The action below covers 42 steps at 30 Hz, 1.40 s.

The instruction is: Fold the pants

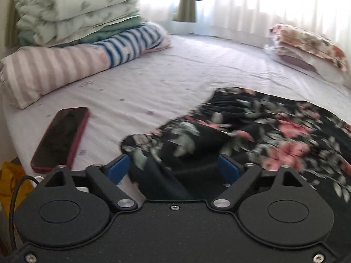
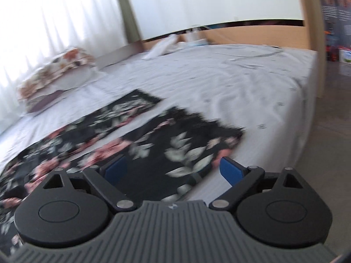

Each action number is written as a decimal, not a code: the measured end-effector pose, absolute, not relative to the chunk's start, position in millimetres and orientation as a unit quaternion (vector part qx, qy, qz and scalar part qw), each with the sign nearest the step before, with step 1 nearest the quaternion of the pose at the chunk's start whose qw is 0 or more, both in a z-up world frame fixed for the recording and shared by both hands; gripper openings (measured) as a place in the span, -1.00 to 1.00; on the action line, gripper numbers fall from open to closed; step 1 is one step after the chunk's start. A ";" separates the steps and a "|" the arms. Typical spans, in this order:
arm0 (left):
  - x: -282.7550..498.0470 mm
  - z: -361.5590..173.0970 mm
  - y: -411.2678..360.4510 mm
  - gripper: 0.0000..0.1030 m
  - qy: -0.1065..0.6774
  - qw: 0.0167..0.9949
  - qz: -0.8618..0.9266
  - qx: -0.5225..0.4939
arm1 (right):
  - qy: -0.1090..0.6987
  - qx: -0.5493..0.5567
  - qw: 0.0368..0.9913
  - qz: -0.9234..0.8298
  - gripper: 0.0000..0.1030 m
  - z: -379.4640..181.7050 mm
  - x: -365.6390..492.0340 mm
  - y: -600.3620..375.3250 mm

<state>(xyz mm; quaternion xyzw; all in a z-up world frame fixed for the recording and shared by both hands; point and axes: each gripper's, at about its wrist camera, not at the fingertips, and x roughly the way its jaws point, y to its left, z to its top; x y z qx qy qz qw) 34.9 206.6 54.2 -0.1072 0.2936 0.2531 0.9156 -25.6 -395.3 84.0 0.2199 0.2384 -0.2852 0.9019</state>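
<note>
Black pants with pink flowers and pale leaves [image 1: 274, 127] lie spread on the bed sheet [image 1: 164, 76]. In the left wrist view their gathered waist end rises in a bunch between the blue pads [image 1: 118, 168] of my left gripper [image 1: 173, 168]. Its jaws stand wide, and a strip of sheet shows between the left pad and the cloth. In the right wrist view the two legs of the pants [image 2: 153, 140] run away from me. My right gripper [image 2: 173, 167] is open over the near leg's hem end, its pads clear of the cloth.
A phone in a red case [image 1: 60, 138] lies on the sheet left of the waist. Folded bedding [image 1: 72, 15] is stacked on a striped pillow [image 1: 50, 70] at the far left. A floral pillow [image 2: 57, 70] sits by the curtain. The floor [image 2: 333, 131] lies past the bed's right edge.
</note>
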 end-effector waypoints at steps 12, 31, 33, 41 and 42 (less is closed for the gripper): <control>68.8 21.4 221.5 -0.11 0.339 0.888 0.277 -0.145 | 0.258 0.212 0.882 -0.332 0.77 69.1 -18.9 -438.7; 50.6 52.6 213.9 -0.94 0.288 0.894 0.330 -0.092 | 0.235 0.194 0.869 -0.390 -0.91 76.0 4.1 -461.5; 47.5 57.0 211.0 -0.93 0.288 0.895 0.329 -0.085 | 0.237 0.205 0.865 -0.392 -0.93 75.5 2.8 -468.8; 39.4 59.0 210.4 -0.65 0.308 0.891 0.326 -0.063 | 0.252 0.218 0.859 -0.390 -0.76 69.6 -4.5 -474.3; 39.1 59.4 211.6 -0.52 0.308 0.892 0.325 -0.067 | 0.253 0.217 0.859 -0.389 -0.67 71.1 -3.8 -473.2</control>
